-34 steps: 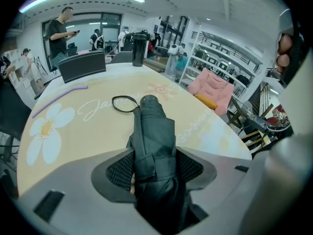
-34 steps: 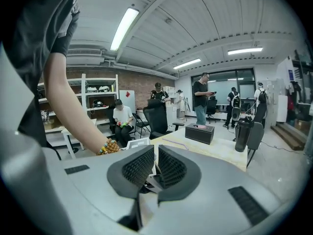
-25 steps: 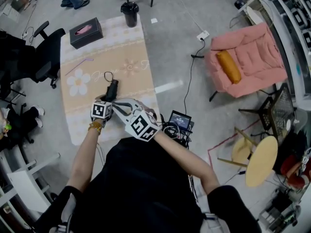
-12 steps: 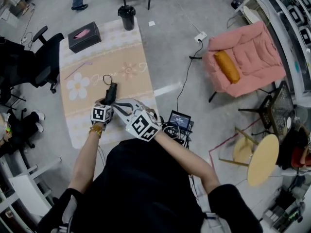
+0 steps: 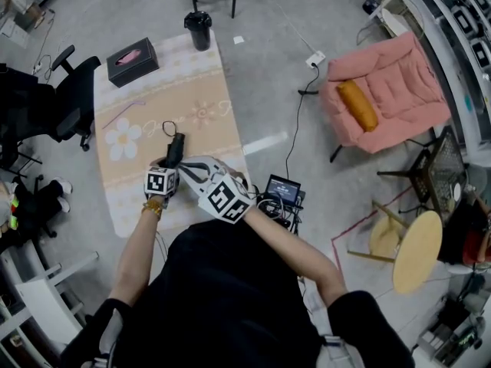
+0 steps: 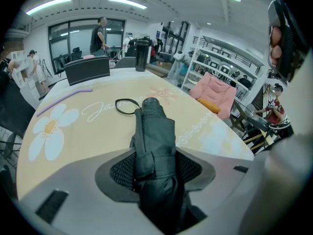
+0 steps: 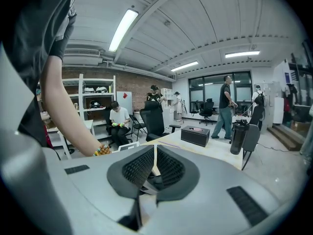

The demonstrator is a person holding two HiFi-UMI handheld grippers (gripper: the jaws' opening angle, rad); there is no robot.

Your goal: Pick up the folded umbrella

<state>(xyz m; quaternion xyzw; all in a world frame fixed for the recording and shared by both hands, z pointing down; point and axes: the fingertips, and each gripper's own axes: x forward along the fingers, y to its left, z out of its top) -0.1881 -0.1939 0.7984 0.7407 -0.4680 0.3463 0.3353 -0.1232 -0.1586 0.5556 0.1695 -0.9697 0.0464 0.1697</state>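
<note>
left gripper (image 6: 155, 169): our jaws have just been closing and now clasp the folded umbrella (image 6: 154, 131) mid-body, wide, pads against its fabric.
umbrella's place: lengthwise on the floral table (image 5: 192, 90), near our edge.
right gripper (image 7: 155, 163): jaws together, empty; we judge it idle.
surroundings: tissue box (image 5: 133, 56), black tumbler (image 5: 198, 29) and purple straw (image 5: 126, 113) are well apart; nothing blocks a lift.

Tabletop (image 5: 192, 83) open beyond umbrella (image 5: 176, 149); black box (image 5: 133, 57), dark tumbler (image 5: 198, 29) block far edge; purple stick (image 5: 125, 113) lies left.
</note>
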